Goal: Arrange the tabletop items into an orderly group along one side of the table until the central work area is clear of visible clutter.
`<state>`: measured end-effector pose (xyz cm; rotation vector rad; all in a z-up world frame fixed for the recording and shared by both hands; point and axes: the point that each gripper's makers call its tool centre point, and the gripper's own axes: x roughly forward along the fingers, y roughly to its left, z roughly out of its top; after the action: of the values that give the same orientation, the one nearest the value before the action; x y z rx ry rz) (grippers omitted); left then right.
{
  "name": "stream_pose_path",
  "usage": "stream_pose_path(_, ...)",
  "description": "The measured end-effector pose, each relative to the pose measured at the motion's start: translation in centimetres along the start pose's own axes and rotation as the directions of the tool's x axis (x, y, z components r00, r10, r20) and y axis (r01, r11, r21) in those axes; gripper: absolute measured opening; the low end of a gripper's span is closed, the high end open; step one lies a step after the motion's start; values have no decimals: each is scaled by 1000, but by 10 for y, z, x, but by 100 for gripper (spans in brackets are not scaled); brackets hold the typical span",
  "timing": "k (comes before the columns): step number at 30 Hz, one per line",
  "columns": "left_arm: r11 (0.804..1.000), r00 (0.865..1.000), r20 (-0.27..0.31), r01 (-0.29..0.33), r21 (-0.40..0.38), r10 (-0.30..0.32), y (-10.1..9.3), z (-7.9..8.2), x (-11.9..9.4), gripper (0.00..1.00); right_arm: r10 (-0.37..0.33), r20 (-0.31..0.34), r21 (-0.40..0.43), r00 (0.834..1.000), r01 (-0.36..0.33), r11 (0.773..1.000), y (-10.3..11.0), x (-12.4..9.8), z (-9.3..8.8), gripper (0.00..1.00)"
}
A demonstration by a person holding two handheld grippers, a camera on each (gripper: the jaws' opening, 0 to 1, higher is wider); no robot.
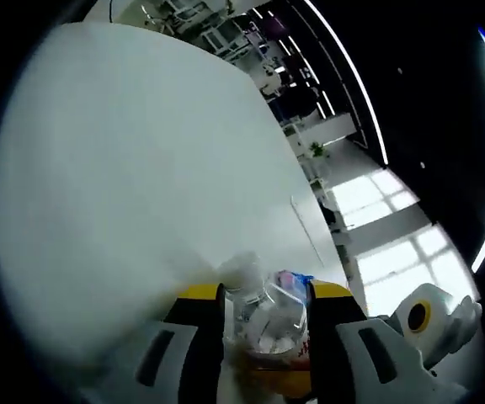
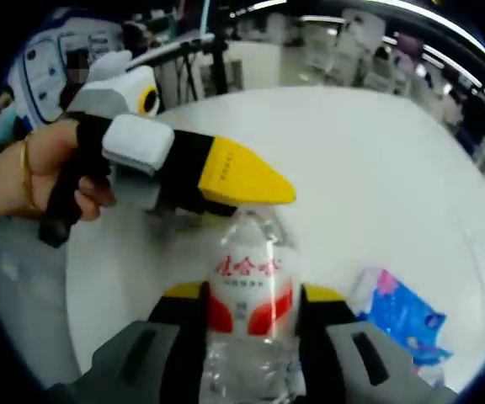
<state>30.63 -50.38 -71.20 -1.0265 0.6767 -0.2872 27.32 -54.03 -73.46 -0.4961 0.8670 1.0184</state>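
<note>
My right gripper point(image 2: 248, 307) clamps the water bottle point(image 2: 247, 278) at its label, neck toward twelve o'clock. My left gripper point(image 2: 217, 181) grips its cap end from ten o'clock, I judge to steady the carry. The blue packet point(image 2: 398, 316) lies at four o'clock on the white table point(image 2: 377, 168).

1. In my right gripper view, the bottle point(image 2: 247, 278) sits low in the middle, on the table point(image 2: 377, 177).
2. The packet point(image 2: 398, 316) lies at its lower right.
3. My left gripper point(image 2: 217, 181) is just above the bottle.
4. My hand point(image 2: 36, 181) is at the left edge.
</note>
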Motion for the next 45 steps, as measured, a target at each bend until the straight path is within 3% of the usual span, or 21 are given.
stream_pose_path(6, 999, 1000, 5, -25, -41, 26, 6, 1, 2, 27, 4, 3, -6, 1000, -4, 1000, 0, 0, 0, 39)
stream_pose_path(11, 989, 998, 26, -49, -136, 53, 9, 3, 5, 25, 10, 7, -14, 1000, -9, 1000, 1, 1, 1, 38)
stream_pose_path(28, 982, 996, 56, -55, -183, 66, 5, 6, 7, 21, 1, 28, 2, 1000, -1, 1000, -1, -2, 1, 38)
stream_pose_path(32, 986, 997, 58, -49, -162, 59, -1, 9, 8, 21, -9, 51, 18, 999, 8, 1000, -4, -4, 3, 38)
stream_pose_path(37, 996, 996, 74, -35, -77, 41, -15, 16, 8, 21, -43, 92, 17, 995, 42, 999, -8, -10, 7, 38)
stream_pose_path(45, 992, 995, 93, -28, 120, 17, -44, 30, 6, 20, -105, 181, 53, 978, 97, 994, -17, -20, 20, 37)
